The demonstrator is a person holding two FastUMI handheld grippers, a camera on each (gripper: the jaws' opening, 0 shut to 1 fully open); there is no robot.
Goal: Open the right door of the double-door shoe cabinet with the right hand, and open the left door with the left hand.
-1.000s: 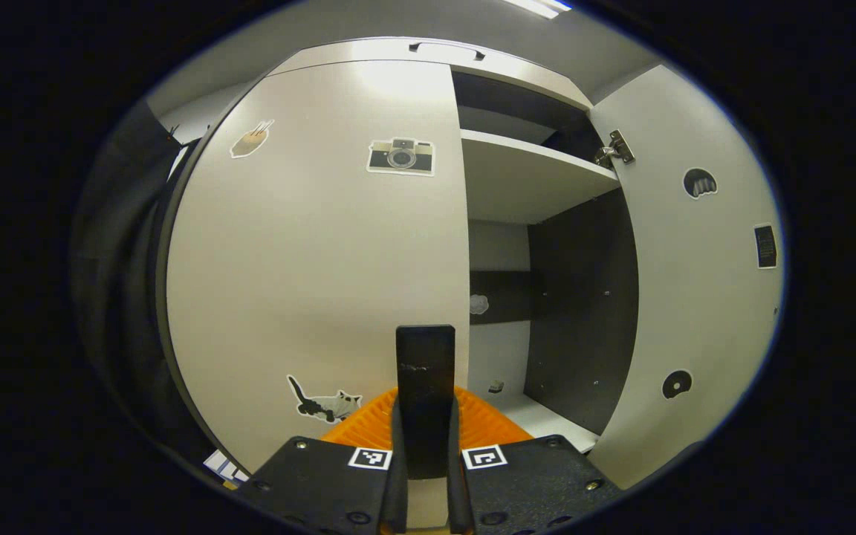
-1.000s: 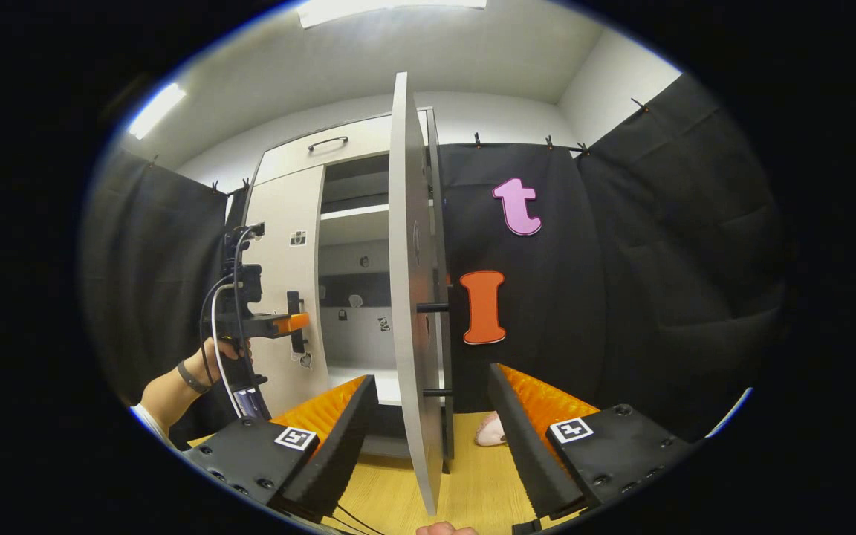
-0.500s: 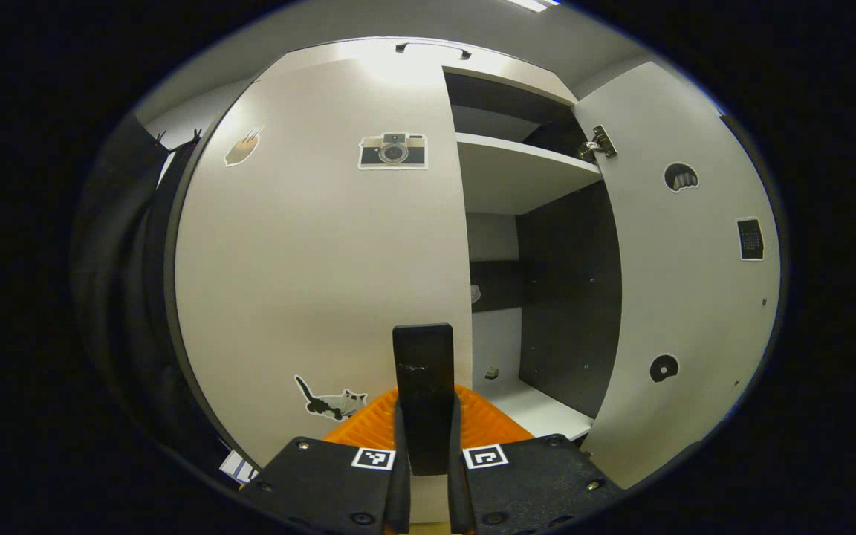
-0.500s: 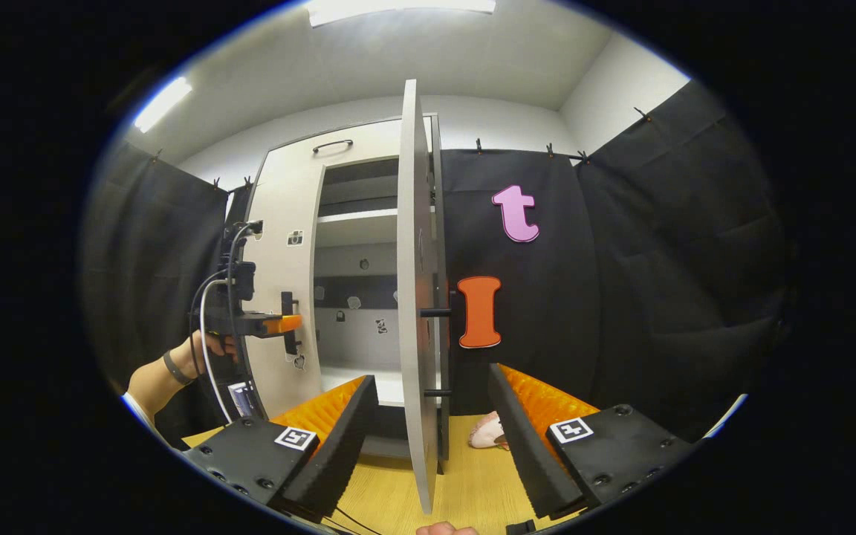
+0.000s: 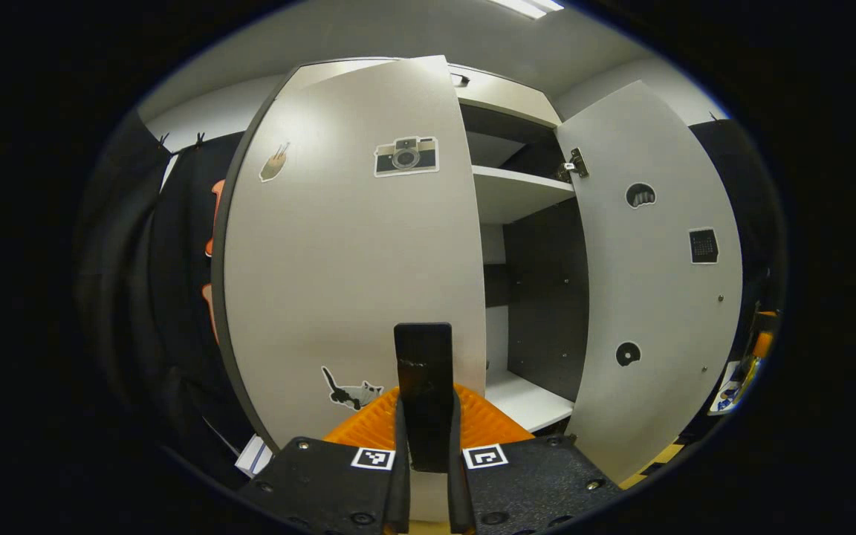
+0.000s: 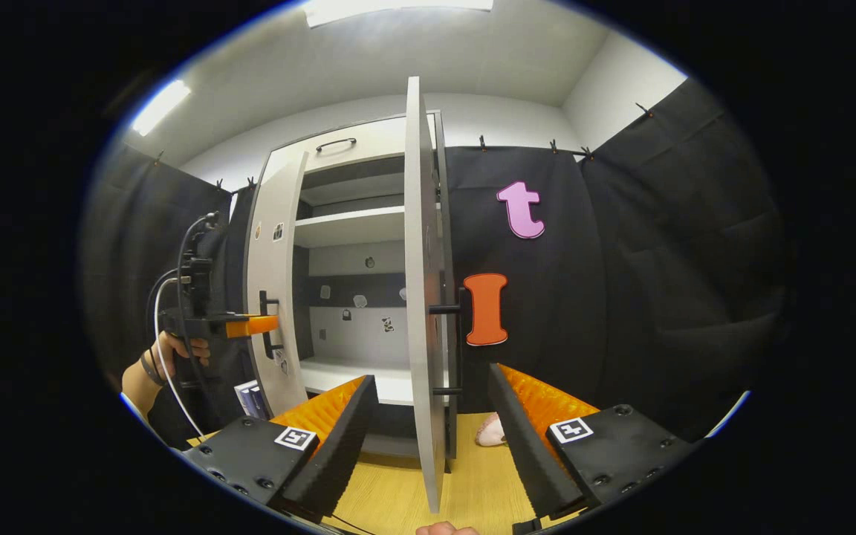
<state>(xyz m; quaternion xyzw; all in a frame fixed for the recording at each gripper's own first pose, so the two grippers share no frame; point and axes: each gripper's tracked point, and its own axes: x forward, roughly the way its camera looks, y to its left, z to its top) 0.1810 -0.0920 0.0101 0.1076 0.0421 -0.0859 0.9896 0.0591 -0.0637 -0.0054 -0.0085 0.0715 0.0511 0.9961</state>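
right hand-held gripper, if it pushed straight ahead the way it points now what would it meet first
Most likely the edge of the open right door, which stands edge-on between the open fingers of the right hand-held gripper. The door's lower end looks close to the fingers, though depth is hard to judge. Behind it lies the cabinet shelf.

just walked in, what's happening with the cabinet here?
A person is opening a double-door shoe cabinet with two handheld grippers. The left gripper is clamped on the left door's handle, and the left door is partly swung out. The right door already stands wide open, edge-on between the fingers of the right gripper, which is open and not gripping it. Empty shelves show inside.
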